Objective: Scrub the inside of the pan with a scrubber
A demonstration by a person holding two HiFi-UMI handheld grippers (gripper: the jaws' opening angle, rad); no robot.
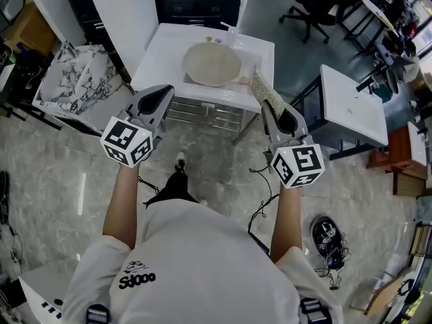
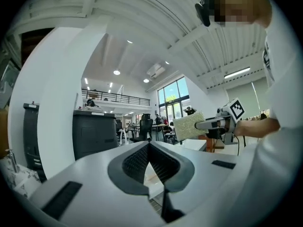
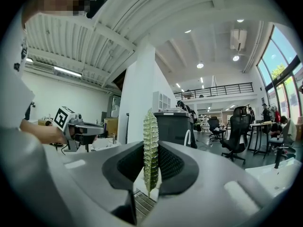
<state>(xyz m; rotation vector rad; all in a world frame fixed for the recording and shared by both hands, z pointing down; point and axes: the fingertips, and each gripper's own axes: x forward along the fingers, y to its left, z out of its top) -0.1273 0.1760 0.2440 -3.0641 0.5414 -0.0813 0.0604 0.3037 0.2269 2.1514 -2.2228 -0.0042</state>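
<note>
Two grippers here, both held out in front of the person on the near side of the white table. The left gripper is clenched on nothing, and in the left gripper view its pads are pressed together at the tip. The right gripper is clamped on the scrubber, a flat yellowish-green pad that sticks out past the jaw tips toward the table. In the right gripper view you see it edge-on, standing upright between the pads. The pan sits on the table between the two grippers in the head view, round, open side up, pale cream inside. The scrubber's far end shows just beside the pan's right rim, but they look apart, and I can't tell how high it's hanging over the tabletop.
</note>
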